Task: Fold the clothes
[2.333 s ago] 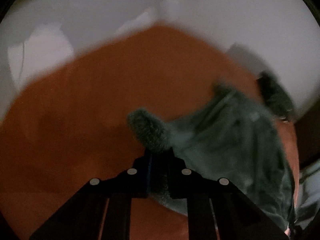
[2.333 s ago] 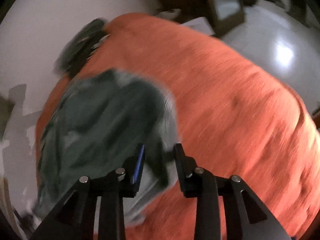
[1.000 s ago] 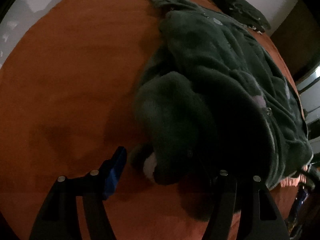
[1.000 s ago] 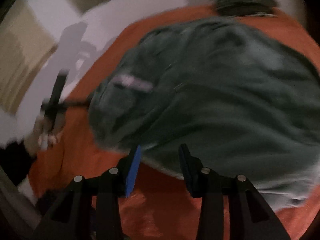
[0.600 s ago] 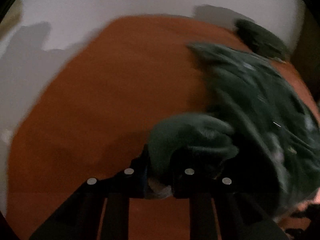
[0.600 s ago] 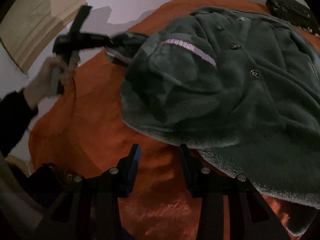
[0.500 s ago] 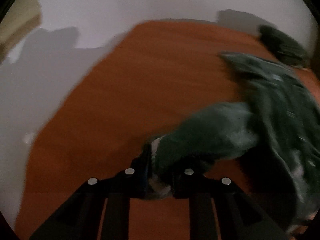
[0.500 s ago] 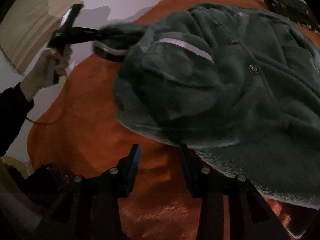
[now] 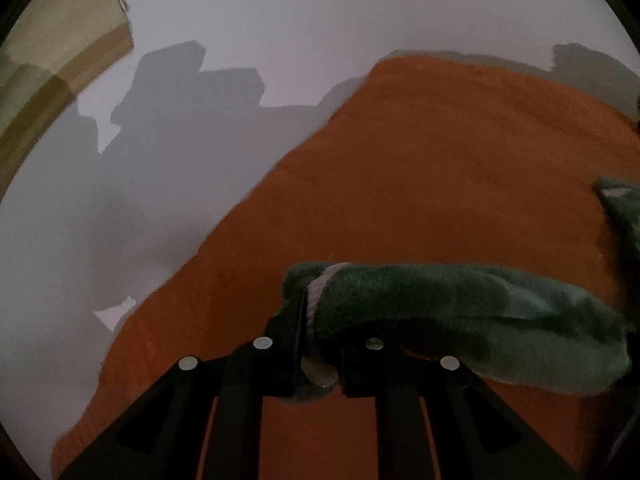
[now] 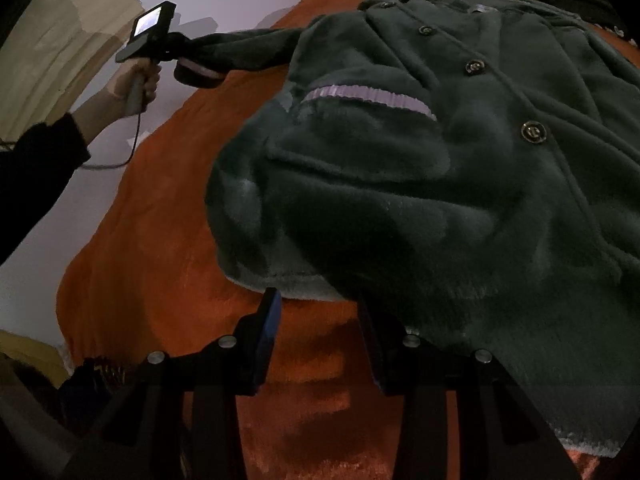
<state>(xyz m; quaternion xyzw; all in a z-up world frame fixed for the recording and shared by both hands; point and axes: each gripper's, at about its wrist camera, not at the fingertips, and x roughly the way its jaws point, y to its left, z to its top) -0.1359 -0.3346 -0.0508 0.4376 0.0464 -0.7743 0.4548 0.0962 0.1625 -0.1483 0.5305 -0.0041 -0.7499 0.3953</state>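
Over orange blanket (image 10: 160, 248), left gripper (image 9: 316, 344) clamping sleeve cuff (image 9: 320, 292), stretching sleeve (image 10: 244, 50) sideways off jacket (image 10: 460, 168). Right gripper (image 10: 316, 332) gaping, empty, near hem. Risks: plush cuff slipping out; unpinned jacket dragging, bunching.

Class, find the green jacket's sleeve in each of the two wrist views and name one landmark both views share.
Left wrist view: the sleeve runs from the right edge to bottom centre, its cuff clamped in the left tool.
Right wrist view: the sleeve stretches from the jacket toward the upper left.
Shared landmark: the orange blanket.
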